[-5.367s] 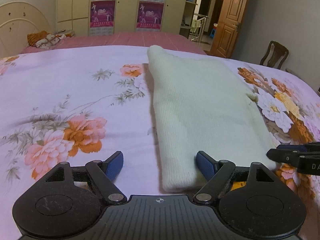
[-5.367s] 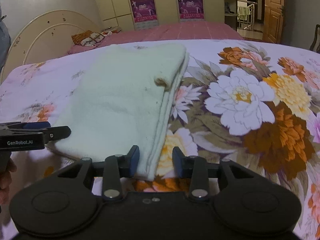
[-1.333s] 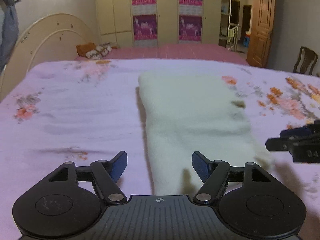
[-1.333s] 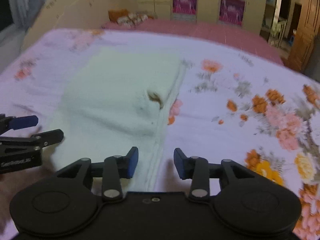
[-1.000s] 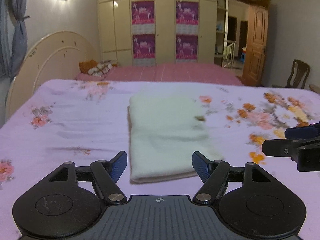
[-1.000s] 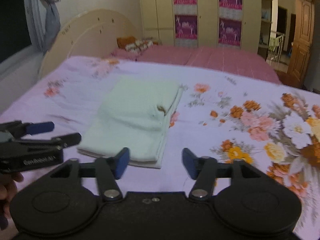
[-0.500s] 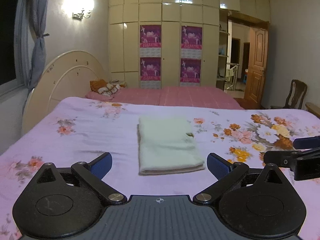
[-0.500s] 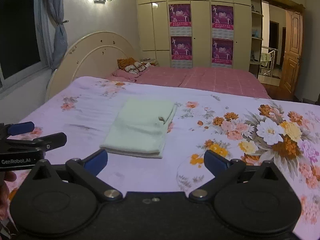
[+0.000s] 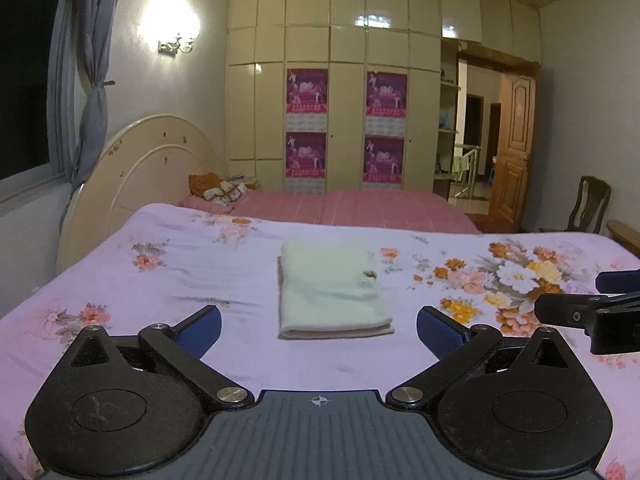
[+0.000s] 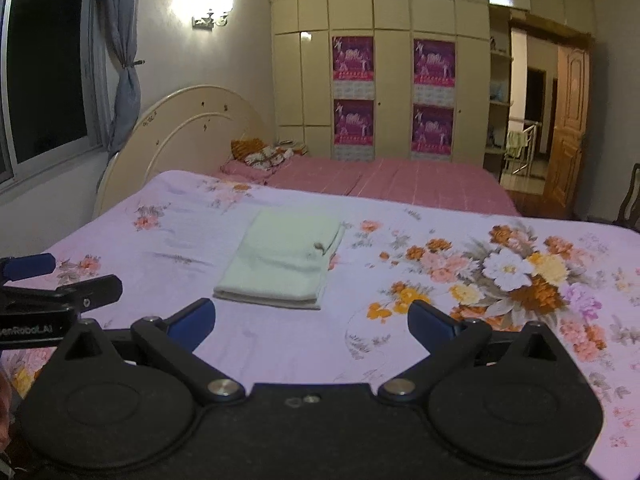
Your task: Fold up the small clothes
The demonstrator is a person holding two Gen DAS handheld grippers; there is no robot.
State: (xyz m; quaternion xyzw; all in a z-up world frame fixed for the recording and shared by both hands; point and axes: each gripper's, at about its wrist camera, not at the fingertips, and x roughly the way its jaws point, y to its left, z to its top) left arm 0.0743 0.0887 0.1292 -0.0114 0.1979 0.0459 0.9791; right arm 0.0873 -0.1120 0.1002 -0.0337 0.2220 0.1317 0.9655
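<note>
A pale green garment lies folded into a neat rectangle on the floral bedspread, with a small brown tag at its right edge. My left gripper hangs well back from it, open wide, nothing between its blue pads. My right gripper is also open and empty, held back from the garment and to its right. Each gripper shows at the edge of the other's view.
A cream headboard stands at the left. Behind the floral bedspread lies a pink one with a pillow. A wardrobe with posters fills the back wall. A wooden door and chair are at the right.
Both grippers have pulled back and up from the folded garment, which now looks smaller and farther off. Their jaws have spread wider. The garment lies still.
</note>
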